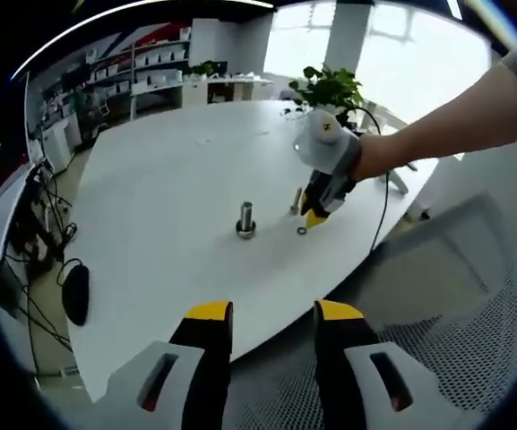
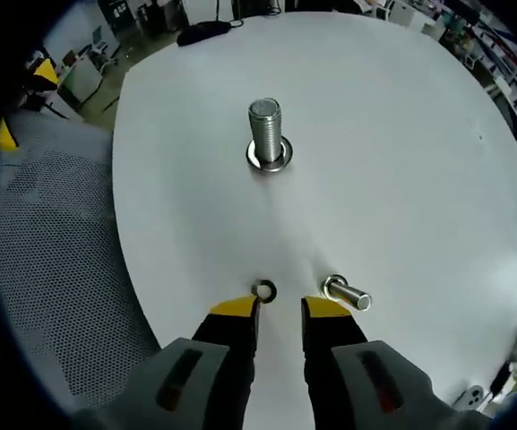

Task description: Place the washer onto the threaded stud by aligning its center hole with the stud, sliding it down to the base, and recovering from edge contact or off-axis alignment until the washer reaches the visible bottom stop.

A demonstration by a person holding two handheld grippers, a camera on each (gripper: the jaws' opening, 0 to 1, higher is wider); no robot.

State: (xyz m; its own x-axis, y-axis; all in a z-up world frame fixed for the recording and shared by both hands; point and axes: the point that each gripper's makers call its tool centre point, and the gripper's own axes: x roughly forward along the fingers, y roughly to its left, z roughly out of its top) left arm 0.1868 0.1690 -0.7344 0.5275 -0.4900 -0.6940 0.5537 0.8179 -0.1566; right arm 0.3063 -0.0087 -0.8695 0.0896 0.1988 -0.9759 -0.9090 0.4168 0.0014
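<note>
The washer (image 2: 264, 290), a small dark metal ring, lies flat on the white bench (image 2: 401, 134), well apart from the stud. The threaded stud (image 2: 265, 131) is silver and stands upright near the bench's middle, a wider metal ring around its base. The stud's top is bare.

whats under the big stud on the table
A flat ring-shaped base or washer sits around the foot of the stud, resting on the white table. Whether it is loose or fixed cannot be told, and the table beneath it is covered.
</note>
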